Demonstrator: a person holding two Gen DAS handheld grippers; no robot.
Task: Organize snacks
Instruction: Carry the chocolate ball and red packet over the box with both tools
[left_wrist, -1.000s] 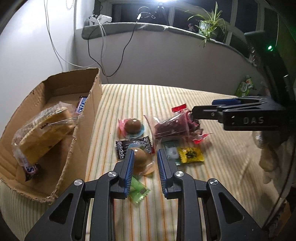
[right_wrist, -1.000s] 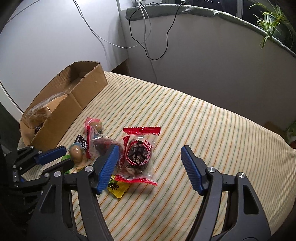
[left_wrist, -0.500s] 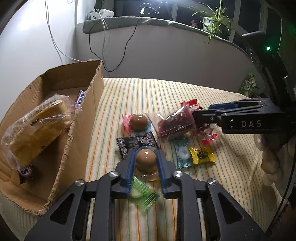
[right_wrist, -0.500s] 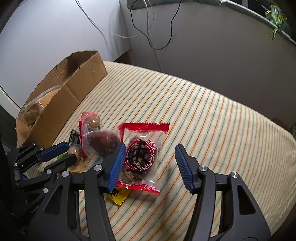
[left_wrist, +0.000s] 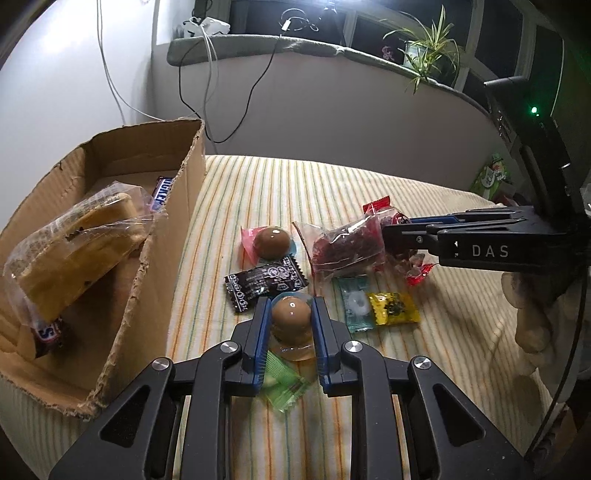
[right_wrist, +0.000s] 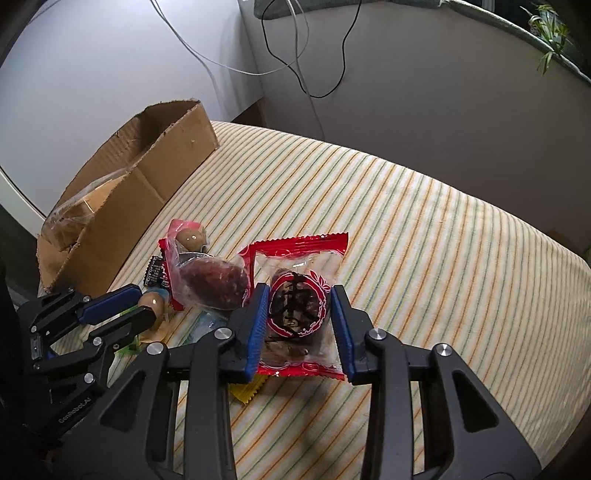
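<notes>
My left tongs (left_wrist: 290, 325) grip a jelly cup (left_wrist: 290, 318), my right (right_wrist: 298, 325) have just been closing around the red packet (right_wrist: 299, 306); next, lift both to the box (left_wrist: 162, 236) at upper left.

Black tool (left_wrist: 290, 321), blue ribbed pads (left_wrist: 260, 332), silver screws

Home bedroom, striped bedsheet (right_wrist: 424, 221), windowsill plant (left_wrist: 428, 55), trailing cables (left_wrist: 207, 74)

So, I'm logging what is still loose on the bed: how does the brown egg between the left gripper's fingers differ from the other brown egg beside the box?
The near egg is clamped in the left gripper; the far egg lies free on the striped sheet. The near egg's wrap looks clear, over a green candy; the far egg's wrap shows pink and blue edges. Both are glossy, brown and outside the cardboard box.
</notes>
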